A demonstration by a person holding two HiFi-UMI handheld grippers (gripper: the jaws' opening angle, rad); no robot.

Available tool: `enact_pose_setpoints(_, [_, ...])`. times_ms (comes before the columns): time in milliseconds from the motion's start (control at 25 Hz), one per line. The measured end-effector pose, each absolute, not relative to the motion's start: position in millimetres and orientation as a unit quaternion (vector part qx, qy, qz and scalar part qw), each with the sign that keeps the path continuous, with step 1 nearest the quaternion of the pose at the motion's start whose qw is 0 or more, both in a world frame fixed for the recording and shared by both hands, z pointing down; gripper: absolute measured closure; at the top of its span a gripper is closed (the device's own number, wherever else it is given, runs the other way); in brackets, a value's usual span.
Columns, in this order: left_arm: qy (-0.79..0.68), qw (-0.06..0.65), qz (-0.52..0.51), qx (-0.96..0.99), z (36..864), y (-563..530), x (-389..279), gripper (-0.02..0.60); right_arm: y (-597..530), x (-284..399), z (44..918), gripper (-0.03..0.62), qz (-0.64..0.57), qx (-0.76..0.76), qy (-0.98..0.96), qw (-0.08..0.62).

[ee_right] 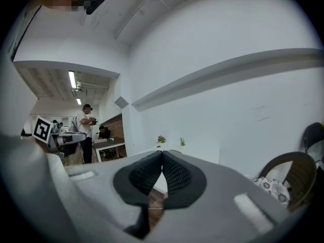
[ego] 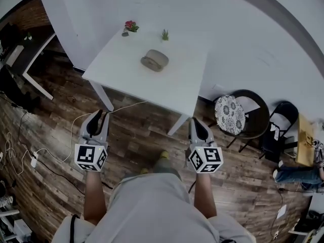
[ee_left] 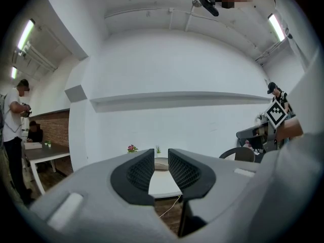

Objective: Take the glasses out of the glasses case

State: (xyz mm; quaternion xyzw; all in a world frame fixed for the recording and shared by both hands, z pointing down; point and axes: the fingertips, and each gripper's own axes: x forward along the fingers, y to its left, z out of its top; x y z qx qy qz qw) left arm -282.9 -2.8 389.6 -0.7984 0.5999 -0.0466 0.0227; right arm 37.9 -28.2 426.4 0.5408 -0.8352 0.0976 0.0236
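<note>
A grey-brown glasses case (ego: 154,60) lies closed on the white table (ego: 126,70) ahead of me. It also shows through the gap between the left jaws as the case (ee_left: 161,162). Both grippers hang above the wooden floor, well short of the table. My left gripper (ego: 101,116) (ee_left: 161,153) has a narrow gap between its pads and holds nothing. My right gripper (ego: 196,123) (ee_right: 162,155) has its tips touching and is empty. No glasses are visible.
Two small potted plants (ego: 130,26) (ego: 165,34) stand at the table's far edge. A round chair with a patterned cushion (ego: 230,114) and a black chair (ego: 281,120) stand to the right. Cables (ego: 30,156) trail on the floor at left. A person (ee_left: 12,130) stands by another desk.
</note>
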Motion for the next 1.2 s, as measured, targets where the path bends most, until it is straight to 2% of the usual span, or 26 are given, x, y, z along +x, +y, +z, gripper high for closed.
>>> enact_pose_setpoints(600, [0.586, 0.016, -0.066, -0.807, 405.8, -117.2, -284.4, 0.497, -140.1, 31.9, 444.1, 0.591, 0.112, 0.544, -0.831, 0.019])
enact_pose_setpoints(1200, [0.565, -0.010, -0.121, -0.816, 430.7, -303.1, -253.1, 0.495, -314.5, 47.0, 470.4, 0.591, 0.150, 0.532, -0.833, 0.039])
